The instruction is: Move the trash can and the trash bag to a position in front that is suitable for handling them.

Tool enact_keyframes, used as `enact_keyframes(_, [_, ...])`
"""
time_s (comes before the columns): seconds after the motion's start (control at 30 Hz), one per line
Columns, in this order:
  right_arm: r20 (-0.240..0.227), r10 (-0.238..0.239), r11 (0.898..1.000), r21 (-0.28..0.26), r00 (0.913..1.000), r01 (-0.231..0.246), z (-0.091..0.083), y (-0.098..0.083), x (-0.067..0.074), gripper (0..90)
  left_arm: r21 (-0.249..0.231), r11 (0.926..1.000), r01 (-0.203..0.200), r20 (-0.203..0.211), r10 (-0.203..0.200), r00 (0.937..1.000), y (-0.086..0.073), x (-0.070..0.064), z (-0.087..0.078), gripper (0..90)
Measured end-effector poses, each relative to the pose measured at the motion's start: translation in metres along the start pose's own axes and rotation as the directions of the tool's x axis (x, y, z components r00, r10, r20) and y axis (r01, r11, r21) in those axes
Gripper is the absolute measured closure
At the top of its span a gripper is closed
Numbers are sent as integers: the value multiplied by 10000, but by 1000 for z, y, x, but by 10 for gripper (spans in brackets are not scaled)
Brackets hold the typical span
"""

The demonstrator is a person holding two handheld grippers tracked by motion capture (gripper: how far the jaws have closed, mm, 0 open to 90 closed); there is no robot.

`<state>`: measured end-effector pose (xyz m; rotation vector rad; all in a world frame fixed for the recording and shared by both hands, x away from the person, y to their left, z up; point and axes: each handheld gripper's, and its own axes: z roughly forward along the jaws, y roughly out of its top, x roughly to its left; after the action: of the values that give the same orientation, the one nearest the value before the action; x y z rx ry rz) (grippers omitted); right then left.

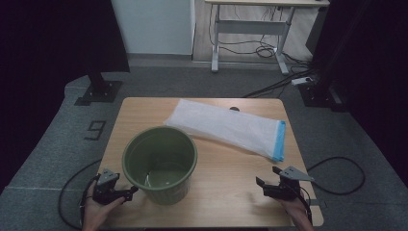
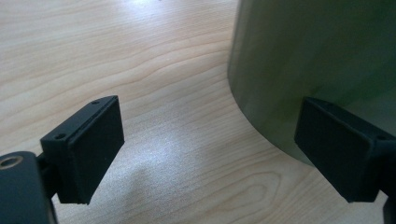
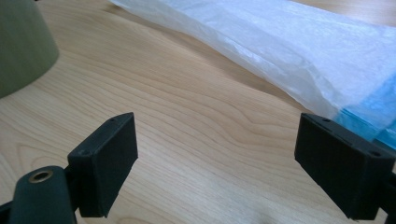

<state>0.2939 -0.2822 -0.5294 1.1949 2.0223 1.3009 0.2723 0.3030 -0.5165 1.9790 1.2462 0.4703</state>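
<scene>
A green plastic bin (image 1: 160,162) stands upright on the wooden table (image 1: 226,187), left of centre. Behind it lies a folded white plastic bag (image 1: 226,127) with a blue strip at its right end (image 1: 280,141). My left gripper (image 1: 132,192) rests low at the front left, open, just beside the bin's wall (image 2: 299,60), with bare wood between its jaws. At the front right my right gripper (image 1: 267,176) is open over bare table, and the bag (image 3: 299,51) lies ahead of it with its blue edge (image 3: 369,116) near the right jaw.
Grey carpet surrounds the table. A desk frame (image 1: 250,29) with loose cables stands at the back. Black stand bases sit at the back left (image 1: 98,91) and back right (image 1: 320,94). A cable (image 1: 341,175) loops on the floor to the right.
</scene>
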Motion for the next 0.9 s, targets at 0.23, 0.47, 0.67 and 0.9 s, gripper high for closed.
enact_keyframes(0.23, [-187, 695, 9976, 14, 9974, -695, 1, -1, -5, 129, -181, 9997, -162, 80, 164, 9998, 0, 0, -3, 77])
enact_keyframes(0.47, [-174, 650, 9976, 257, 9977, -645, 6, -4, -7, 128, -455, 9986, -259, 609, 287, 9977, 1, 0, -12, 59])
enact_keyframes(0.67, [-149, 497, 9987, 129, 9987, -495, 3, -3, -8, 129, -1033, 9933, -511, 1461, 660, 9871, 6, -4, -24, 53])
enact_keyframes(0.9, [-77, 466, 9988, 168, 9989, -464, 3, -3, -10, 130, -1187, 9848, -1267, 1679, 1457, 9750, 14, -15, -32, 50])
